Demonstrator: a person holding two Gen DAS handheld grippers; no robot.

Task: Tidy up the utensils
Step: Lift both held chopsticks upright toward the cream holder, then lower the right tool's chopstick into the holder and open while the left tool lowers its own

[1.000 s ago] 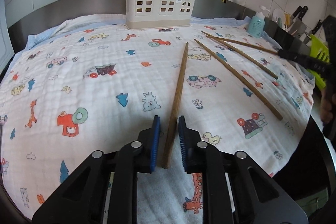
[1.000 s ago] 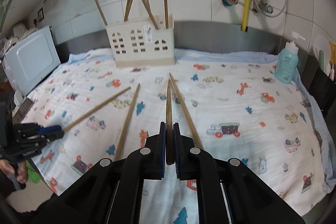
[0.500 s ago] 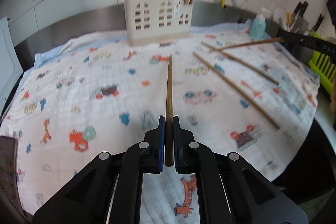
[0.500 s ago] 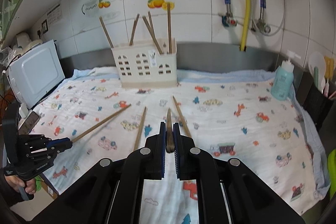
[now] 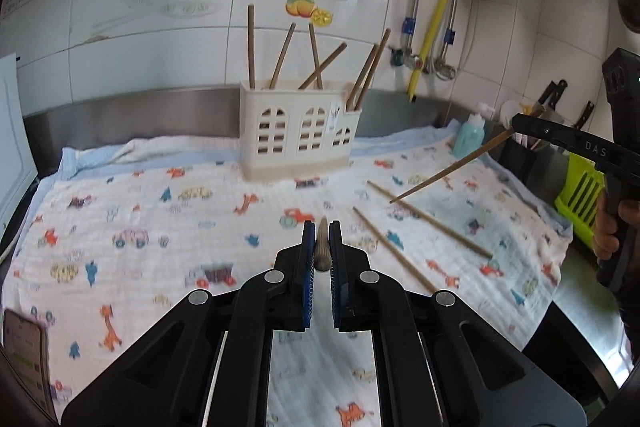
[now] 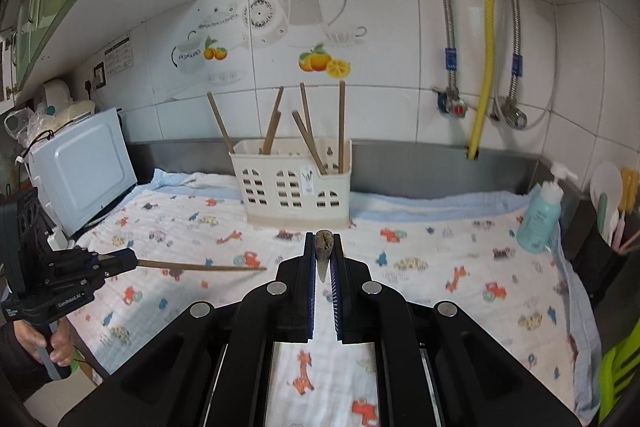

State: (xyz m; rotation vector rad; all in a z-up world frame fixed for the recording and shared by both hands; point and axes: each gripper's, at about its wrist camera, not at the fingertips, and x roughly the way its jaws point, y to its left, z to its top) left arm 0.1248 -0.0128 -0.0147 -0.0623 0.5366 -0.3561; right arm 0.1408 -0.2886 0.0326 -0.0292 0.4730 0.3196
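Item: two wooden chopsticks in hand, one clamped in our left gripper [image 5: 321,247] and one in our right gripper [image 6: 322,251], each chopstick [image 5: 322,250] pointing straight ahead along the fingers so we see it nearly end-on. Destination: the cream chopstick holder [image 5: 300,135] stands upright dead ahead of both grippers at the back of the printed cloth [image 5: 140,211], six sticks leaning inside; neither hand looks clearly nearer. Remaining: two chopsticks [image 5: 394,251] flat on the cloth, ahead and right of our left gripper.
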